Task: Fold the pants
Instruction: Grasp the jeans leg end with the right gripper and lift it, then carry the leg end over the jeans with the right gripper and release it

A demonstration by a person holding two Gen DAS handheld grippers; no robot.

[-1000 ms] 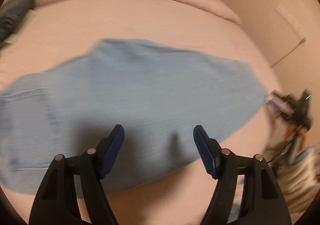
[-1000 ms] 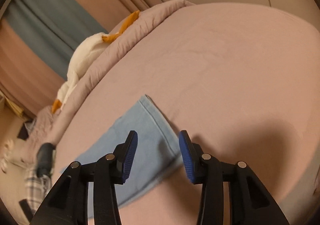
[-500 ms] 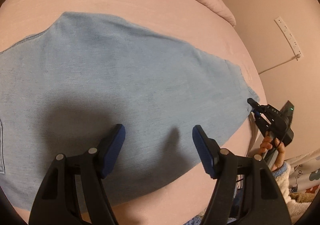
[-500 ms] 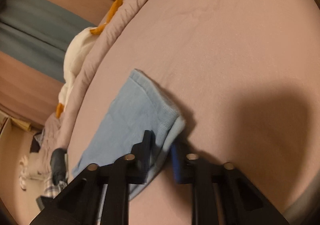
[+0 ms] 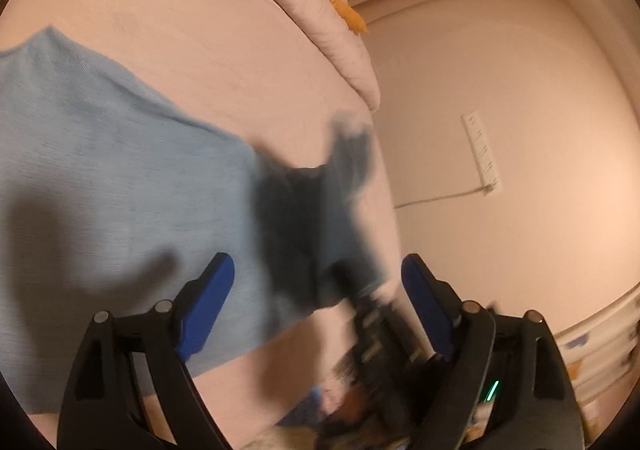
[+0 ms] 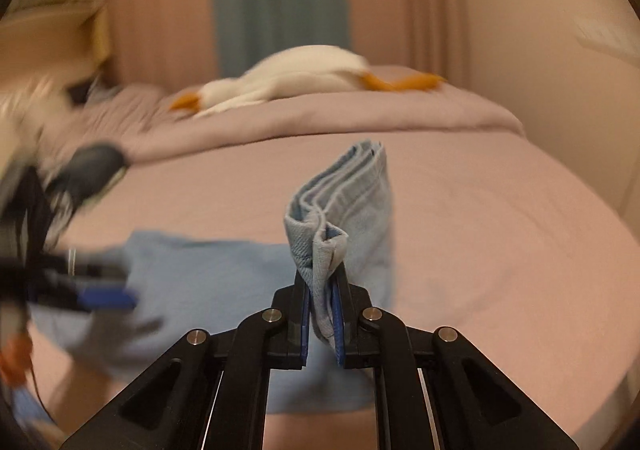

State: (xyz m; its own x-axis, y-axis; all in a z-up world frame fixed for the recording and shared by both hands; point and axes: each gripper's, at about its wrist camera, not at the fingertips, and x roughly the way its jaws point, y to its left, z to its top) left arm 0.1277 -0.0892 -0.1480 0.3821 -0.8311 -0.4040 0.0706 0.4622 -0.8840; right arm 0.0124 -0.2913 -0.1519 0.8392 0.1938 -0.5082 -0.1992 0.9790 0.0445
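Pants (image 6: pixel 208 274), light blue, are spread on a pink bed sheet (image 6: pixel 500 242), with the leg end lifted off the sheet at the right. Containers are not seen in either view, so no contents are noted. The hem (image 6: pixel 344 193) of the pants is pinched between the pads of the right gripper (image 6: pixel 322 314), jaws nearly together on the fabric; the stacked hem layers stand upright above the jaws. In the left wrist view the same raised end is seen as a dark blurred flap (image 5: pixel 316 209) with the blurred right gripper body (image 5: pixel 372 326) below it. The left gripper (image 5: pixel 320 306) is held over the near edge of the pants, jaws opening wide, nothing clamped between its blue pads (image 5: pixel 208 306); the cloth lies beneath them, and contact cannot be told. In the right wrist view the left gripper is seen blurred at the left edge (image 6: pixel 96 296) above the fabric. A white plush goose (image 6: pixel 288 79) with orange feet is seen on the folded quilt (image 6: pixel 320 117) at the far end of the bed. A dark object (image 6: pixel 94 165) lies far left, blurred. A power strip (image 5: pixel 480 149) is mounted on the wall at right.

Against the earlier frames: half a second back the hem was clamped while lying flat on the sheet; it is now raised and carried leftward. A second back the right jaws were apart over the hem. The left jaws are wider than before.
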